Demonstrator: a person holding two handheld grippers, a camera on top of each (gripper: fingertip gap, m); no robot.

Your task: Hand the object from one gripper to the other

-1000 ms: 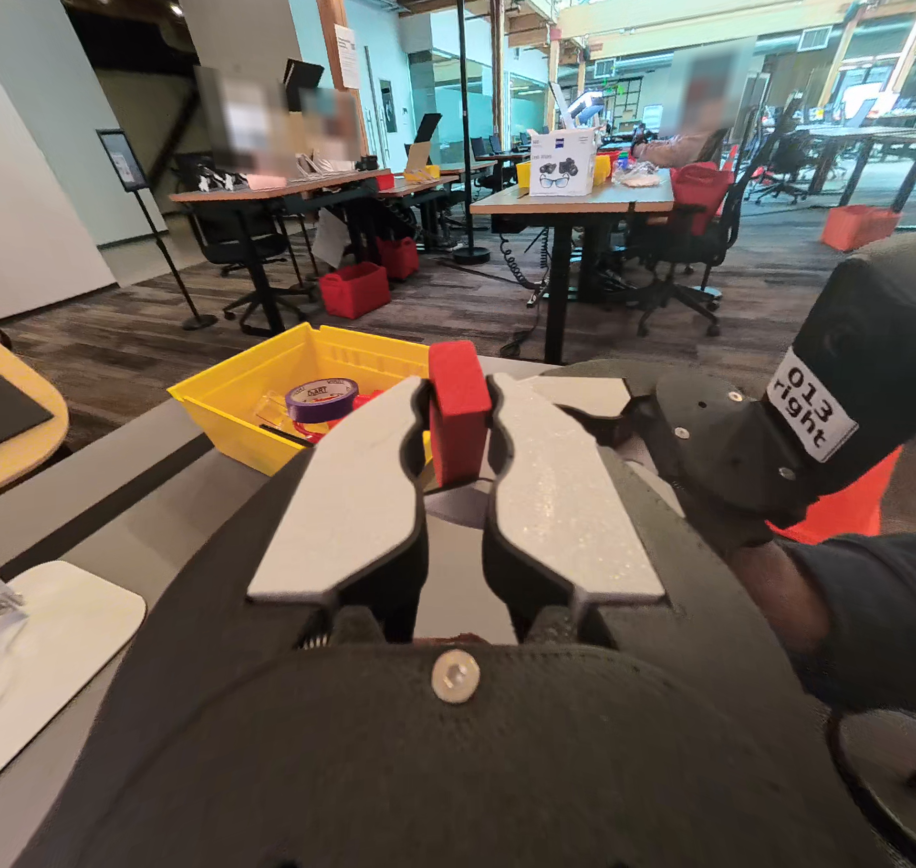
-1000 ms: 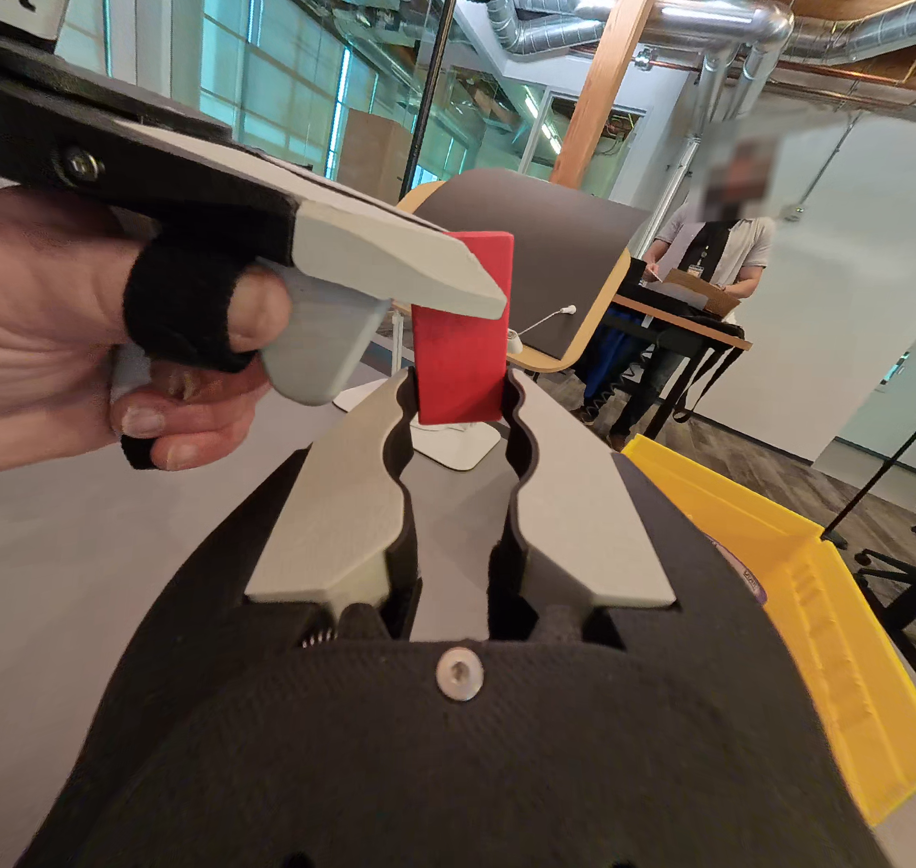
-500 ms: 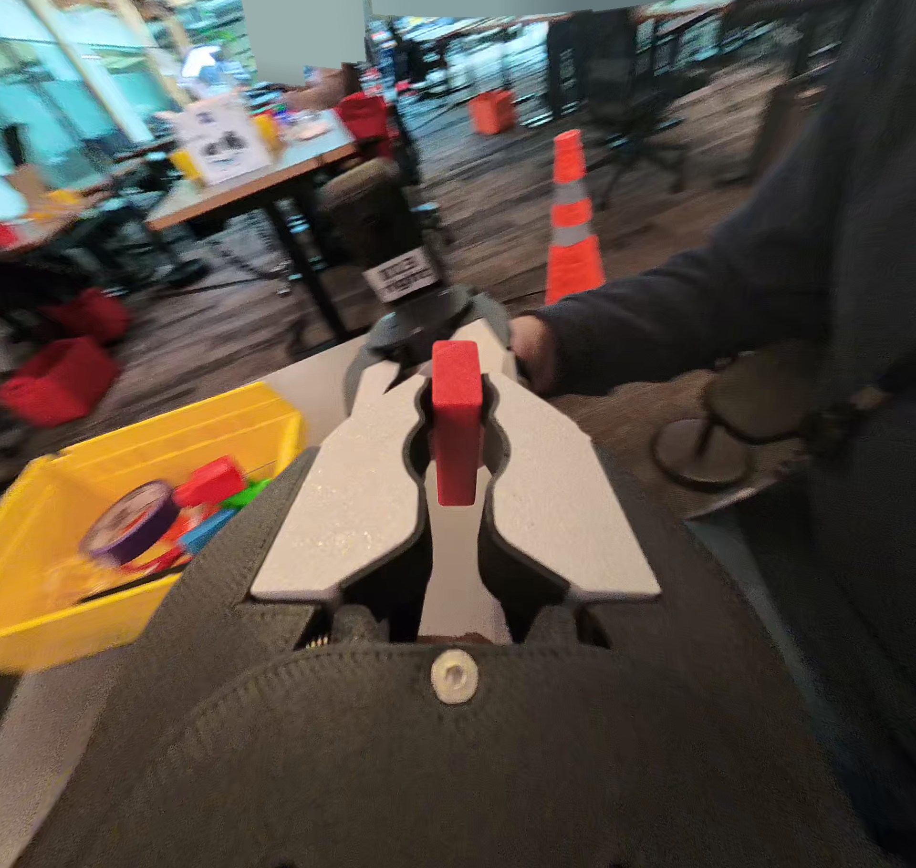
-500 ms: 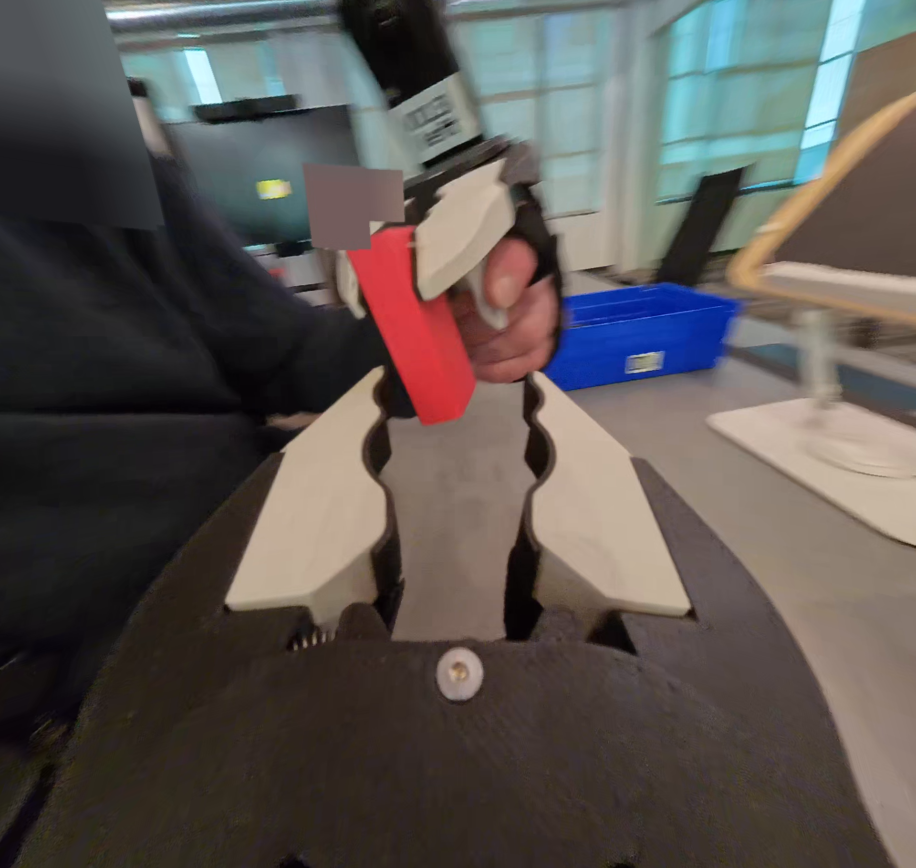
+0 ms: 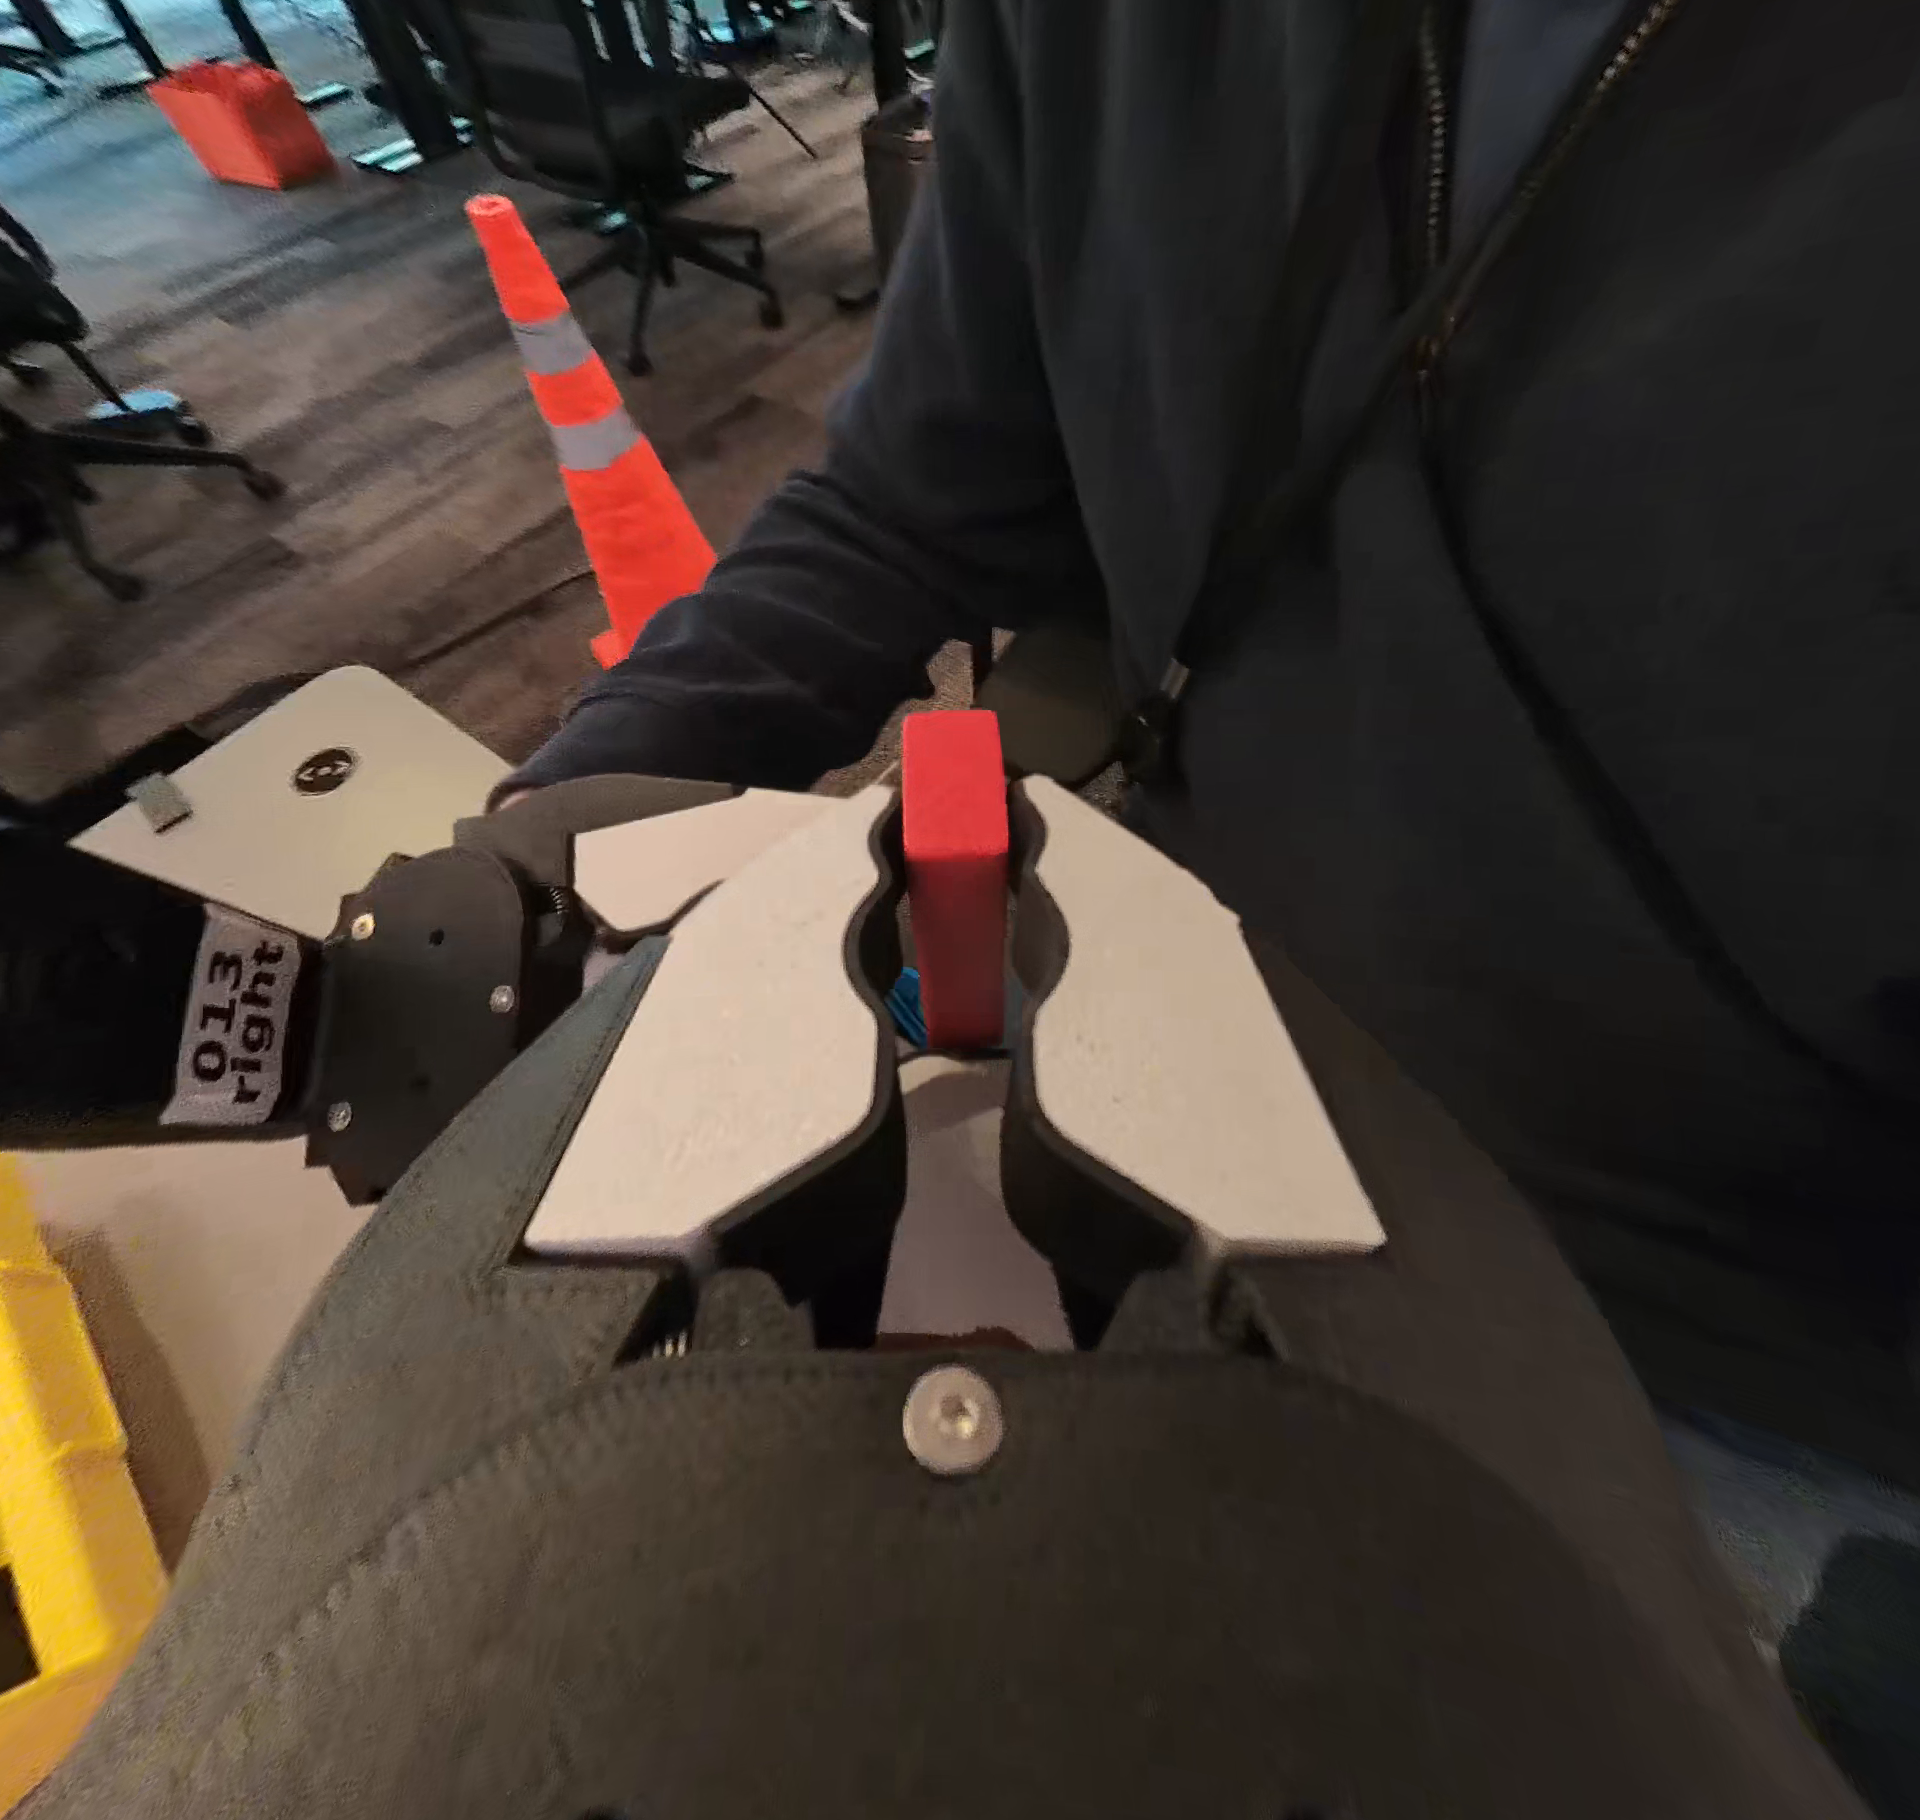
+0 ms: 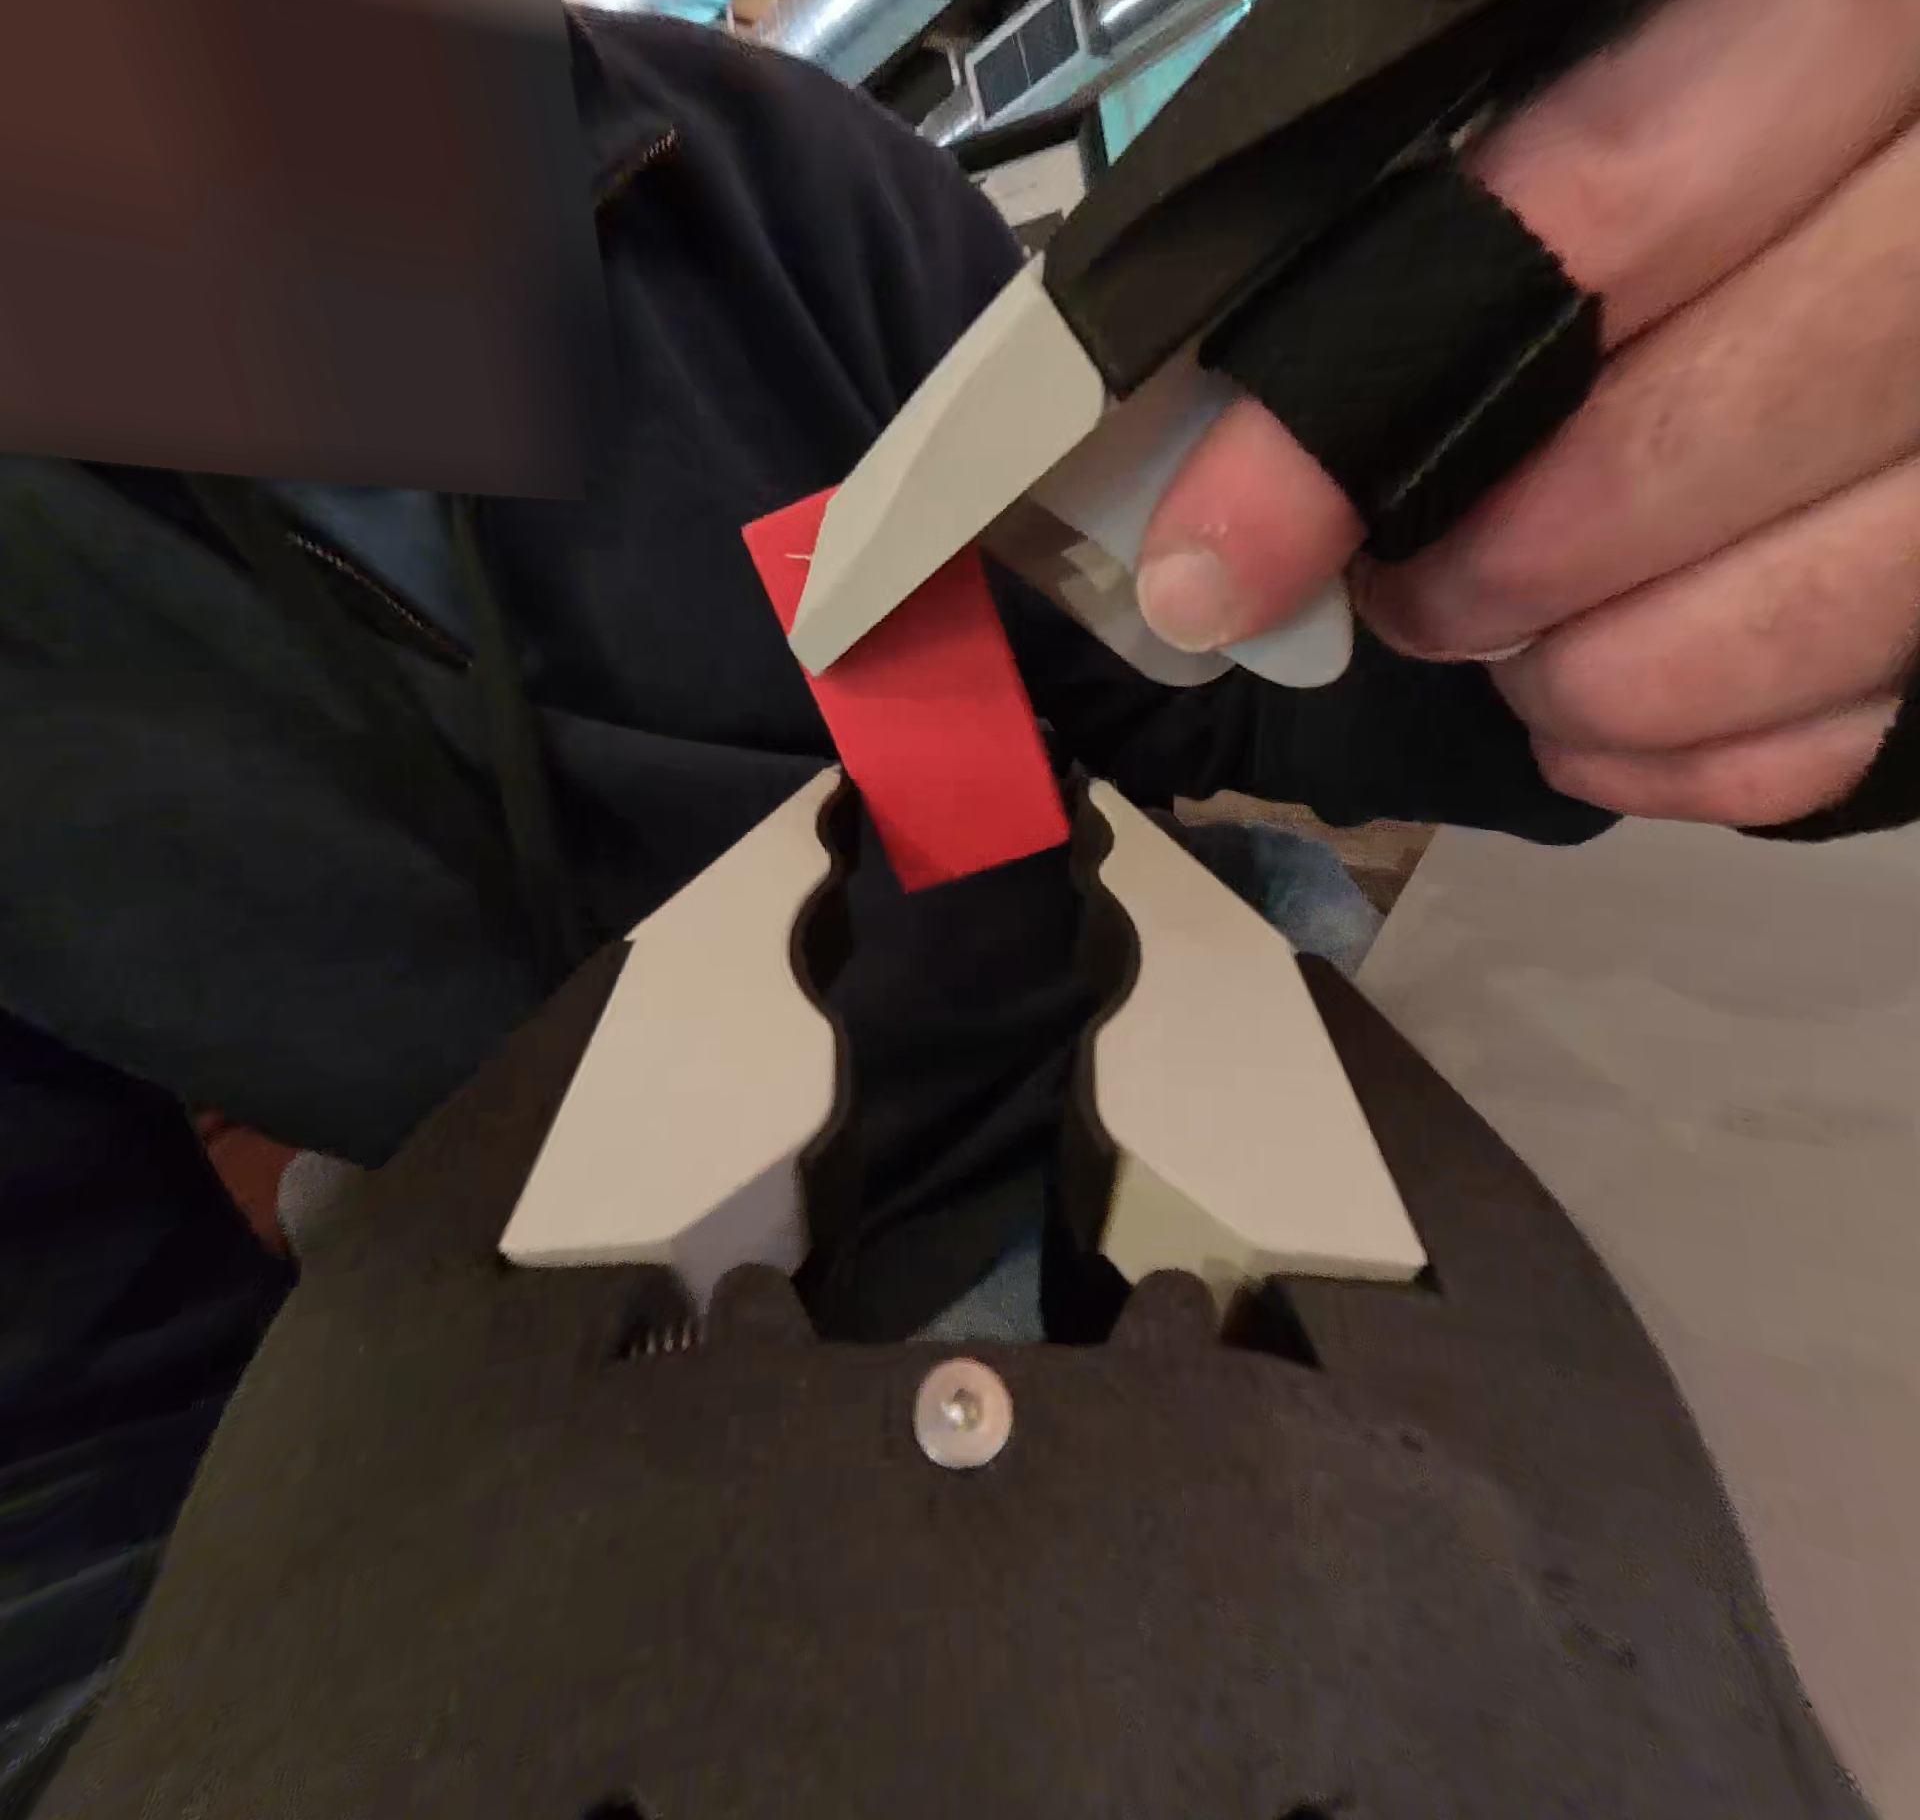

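Swung toward the person, the red block is pinched by the left gripper; the spread right gripper, at 9 o'clock, should be closed squarely before release.

The left gripper, black-bodied with two pale grey fingers, is clamped on a red rectangular block. The right gripper, of identical build, is spread wide, its fingertips flanking the block's lower end with a gap on each side. A bare hand with a black finger strap holds the left gripper's trigger above the block.
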